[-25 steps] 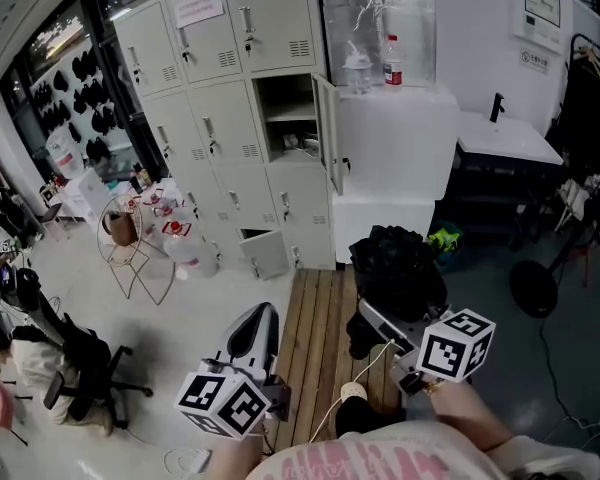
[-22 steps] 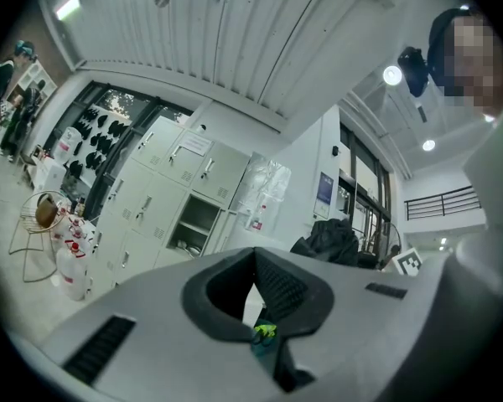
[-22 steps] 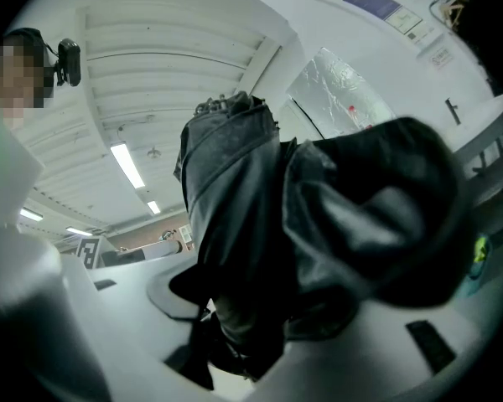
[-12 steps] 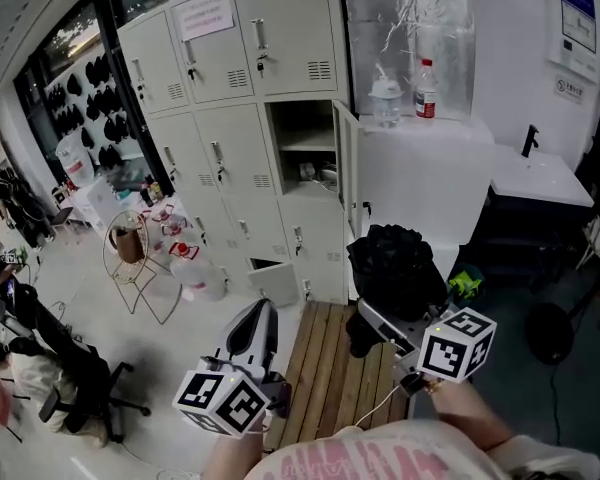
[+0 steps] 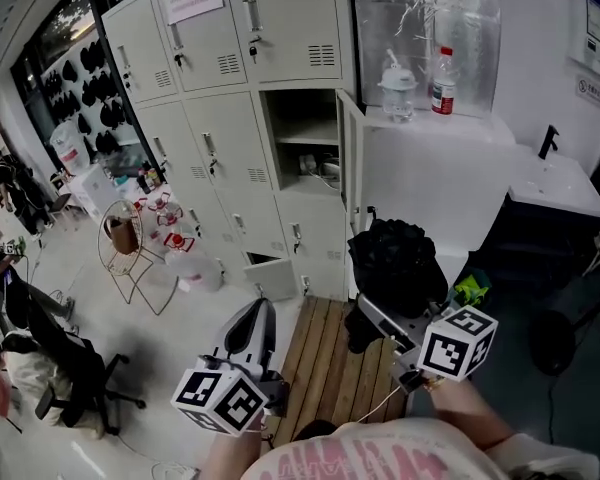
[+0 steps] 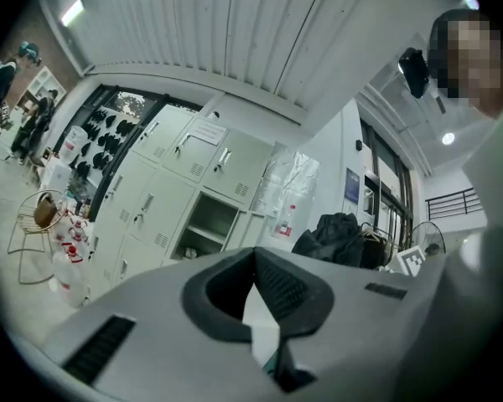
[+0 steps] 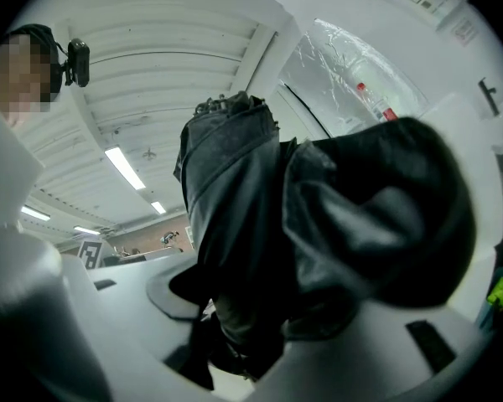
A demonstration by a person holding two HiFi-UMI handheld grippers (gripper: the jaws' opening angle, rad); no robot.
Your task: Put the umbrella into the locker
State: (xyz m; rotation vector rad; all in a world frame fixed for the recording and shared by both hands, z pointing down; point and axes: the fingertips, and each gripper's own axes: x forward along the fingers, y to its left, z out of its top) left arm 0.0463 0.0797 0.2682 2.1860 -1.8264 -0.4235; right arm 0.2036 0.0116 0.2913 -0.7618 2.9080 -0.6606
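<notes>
A folded black umbrella [image 5: 395,266] bulges up from my right gripper [image 5: 368,320], which is shut on its lower part; in the right gripper view the umbrella [image 7: 318,224] fills the middle and hides the jaws' tips. The grey locker bank [image 5: 200,98] stands ahead, with one middle compartment [image 5: 305,148] open and its door [image 5: 350,163] swung to the right. Some small items lie on that compartment's lower shelf. My left gripper [image 5: 252,336] is held lower left, shut with nothing in it. The left gripper view shows the open compartment [image 6: 208,229] beyond the closed jaws.
A white cabinet [image 5: 430,178] with two bottles [image 5: 442,80] stands right of the lockers. A wooden slatted platform [image 5: 325,363] lies on the floor below. A low locker door [image 5: 270,273] hangs ajar. A wire stand [image 5: 130,253], water jugs [image 5: 192,266] and an office chair [image 5: 75,373] are on the left.
The lockers have come closer and sit larger and lower in the head view. Both grippers keep their pose, and the umbrella stays gripped in the right one.
</notes>
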